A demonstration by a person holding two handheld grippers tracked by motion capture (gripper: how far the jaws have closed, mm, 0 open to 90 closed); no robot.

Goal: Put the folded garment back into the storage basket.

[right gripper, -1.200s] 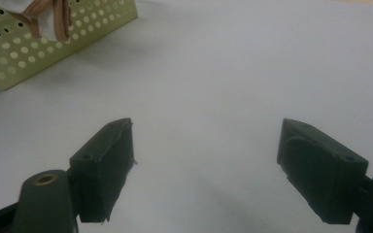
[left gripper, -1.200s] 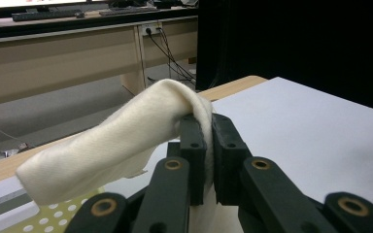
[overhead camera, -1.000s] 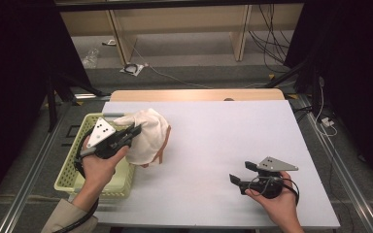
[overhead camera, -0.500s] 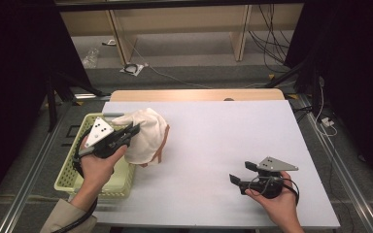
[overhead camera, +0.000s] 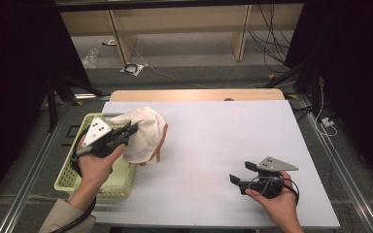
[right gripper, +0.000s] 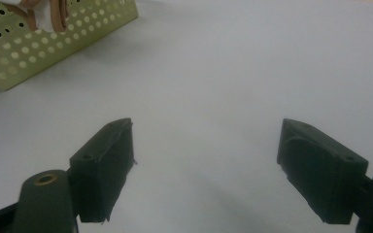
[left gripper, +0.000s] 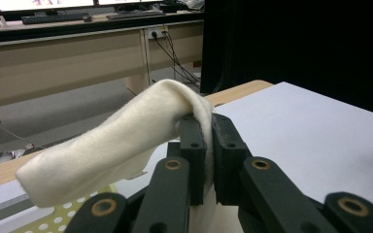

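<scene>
Since I had nothing for it to grab yet, my right gripper [overhead camera: 240,179] sat low at the near right of the white table [overhead camera: 233,131], jaws wide apart, aimed across bare surface so it was ready to take a corner. Further over, my left gripper [overhead camera: 126,133] was pinched tight on a fold of the cream cloth [overhead camera: 143,133], which hung raised over the right rim of the perforated green basket [overhead camera: 68,177] at the table's left edge; I judged that height kept the cloth's brown-edged hem off the rim.
</scene>
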